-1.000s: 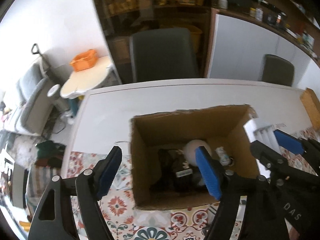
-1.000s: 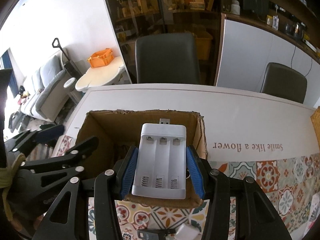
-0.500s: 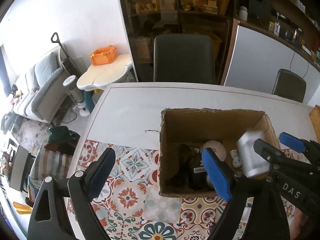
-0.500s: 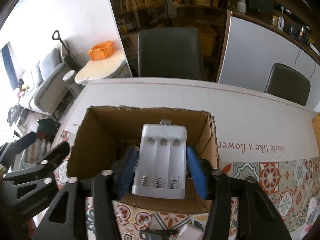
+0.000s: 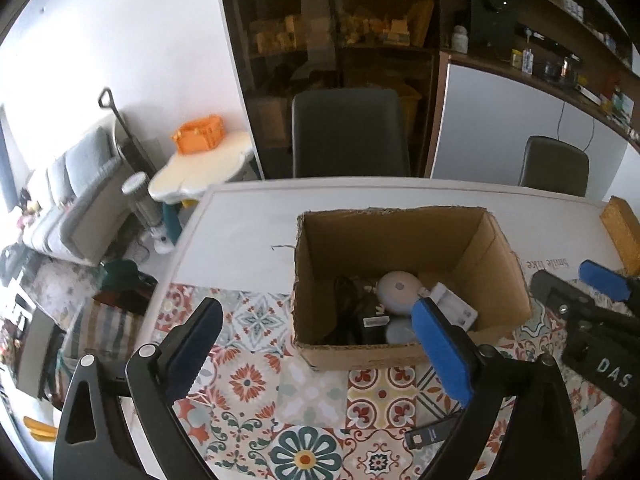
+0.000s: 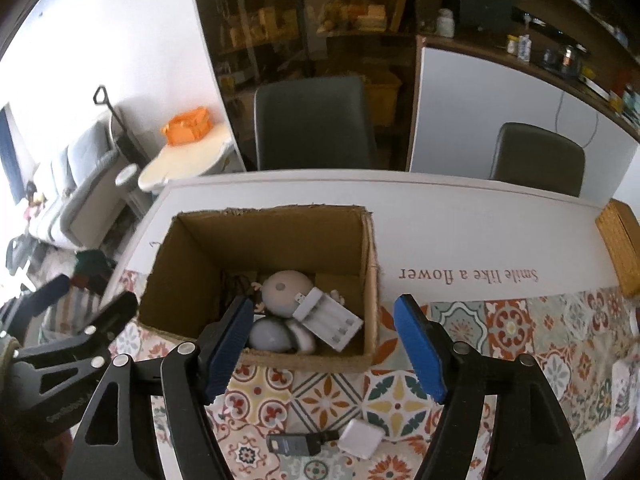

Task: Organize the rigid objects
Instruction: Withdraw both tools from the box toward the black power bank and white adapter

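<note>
White plastic battery charger (image 6: 332, 318) dropped in the brown cardboard box (image 6: 370, 264). Right gripper (image 6: 320, 350) and left gripper (image 5: 316, 352) both opening, empty. Next up probably: grabbing the small white square block (image 6: 360, 438).

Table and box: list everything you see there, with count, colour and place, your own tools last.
box: one, brown cardboard, open, on the table
charger: one, white, inside the box, leaning on the round things
round things: several, pale grey and beige, inside the box
black gear: dark cables and a block, box's left part
black stick: one, on the patterned cloth in front of the box
white square: one, beside the black stick
left tool: empty, jaws opening
right tool: empty, jaws opening
</note>
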`<state>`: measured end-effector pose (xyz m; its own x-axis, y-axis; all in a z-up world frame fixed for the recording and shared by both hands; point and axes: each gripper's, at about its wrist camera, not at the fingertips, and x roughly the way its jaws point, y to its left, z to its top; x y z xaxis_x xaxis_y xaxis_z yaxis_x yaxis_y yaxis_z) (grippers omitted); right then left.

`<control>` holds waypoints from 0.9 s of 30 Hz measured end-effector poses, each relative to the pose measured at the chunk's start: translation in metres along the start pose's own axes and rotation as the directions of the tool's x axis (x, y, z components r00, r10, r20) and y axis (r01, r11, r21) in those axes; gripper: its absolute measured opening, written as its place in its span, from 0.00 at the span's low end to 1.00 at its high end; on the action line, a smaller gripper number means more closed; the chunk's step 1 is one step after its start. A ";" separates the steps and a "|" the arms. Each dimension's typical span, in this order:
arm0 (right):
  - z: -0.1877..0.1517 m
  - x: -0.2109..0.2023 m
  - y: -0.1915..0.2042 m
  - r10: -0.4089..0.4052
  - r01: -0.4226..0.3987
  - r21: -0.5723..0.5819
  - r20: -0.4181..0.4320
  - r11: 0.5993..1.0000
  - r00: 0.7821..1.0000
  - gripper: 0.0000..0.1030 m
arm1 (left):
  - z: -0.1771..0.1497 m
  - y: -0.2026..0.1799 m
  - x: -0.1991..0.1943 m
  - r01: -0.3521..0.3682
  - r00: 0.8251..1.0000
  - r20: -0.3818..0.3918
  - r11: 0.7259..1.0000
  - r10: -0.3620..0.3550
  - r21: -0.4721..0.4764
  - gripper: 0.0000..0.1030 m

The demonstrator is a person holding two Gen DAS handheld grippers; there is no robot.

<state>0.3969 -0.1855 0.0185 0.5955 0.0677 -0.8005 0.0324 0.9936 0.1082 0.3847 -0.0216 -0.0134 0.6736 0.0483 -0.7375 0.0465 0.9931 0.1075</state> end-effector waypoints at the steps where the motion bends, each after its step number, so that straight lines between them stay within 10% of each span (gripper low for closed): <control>1: -0.003 -0.004 -0.001 -0.006 0.006 0.006 0.011 1.000 1.000 0.70 | -0.002 -0.002 -0.004 -0.002 1.000 0.011 1.000 0.002 0.007 0.97; 27: -0.117 -0.032 -0.035 -0.047 0.049 0.107 -0.016 0.993 0.999 0.70 | -0.100 -0.046 -0.024 0.129 0.991 0.002 0.980 -0.131 0.149 0.97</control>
<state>0.2827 -0.2119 -0.0293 0.5804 0.0219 -0.8140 0.1475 0.9803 0.1316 0.2920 -0.0574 -0.0672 0.6633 -0.0826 -0.7438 0.2426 0.9639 0.1093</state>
